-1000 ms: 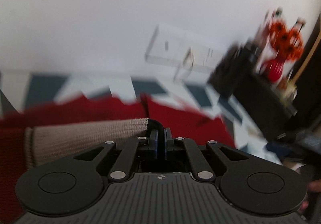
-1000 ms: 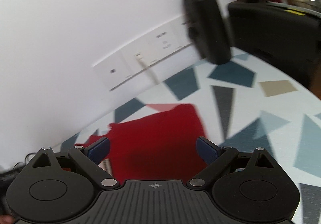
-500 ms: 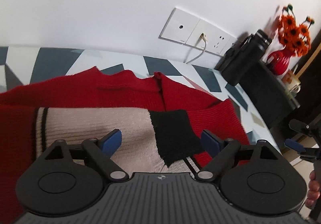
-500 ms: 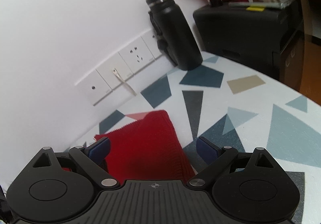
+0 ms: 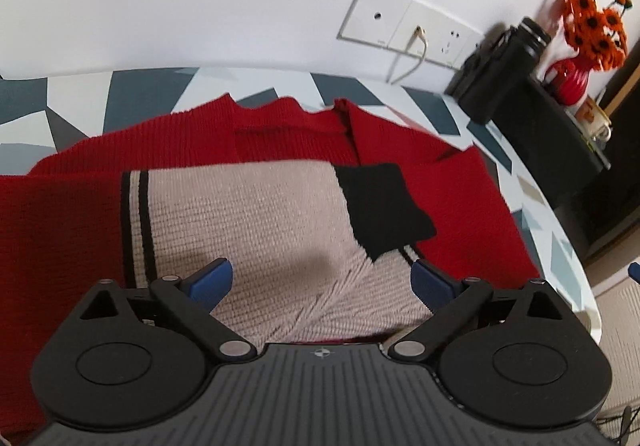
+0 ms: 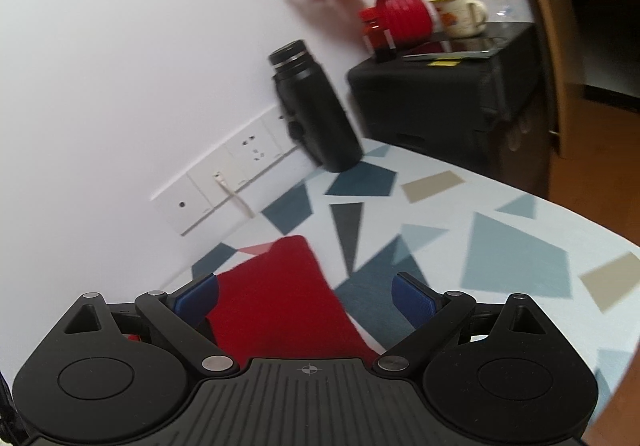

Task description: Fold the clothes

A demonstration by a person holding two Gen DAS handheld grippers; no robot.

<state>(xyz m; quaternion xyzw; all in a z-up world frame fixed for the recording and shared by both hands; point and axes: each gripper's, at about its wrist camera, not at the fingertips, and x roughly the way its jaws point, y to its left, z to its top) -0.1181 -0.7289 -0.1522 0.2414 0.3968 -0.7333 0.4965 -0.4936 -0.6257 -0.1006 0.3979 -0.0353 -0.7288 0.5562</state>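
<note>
Fingers (image 5: 434, 280) over folded red-beige sweater (image 5: 256, 214)

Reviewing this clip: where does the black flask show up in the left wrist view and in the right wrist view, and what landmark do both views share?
Left wrist view: black flask stands far right, upper part, against the wall, right of the socket panel.
Right wrist view: black flask stands near the top centre on the patterned table, right of the same panel.
Shared landmark: the red vase of orange flowers, right of the flask in both.
</note>
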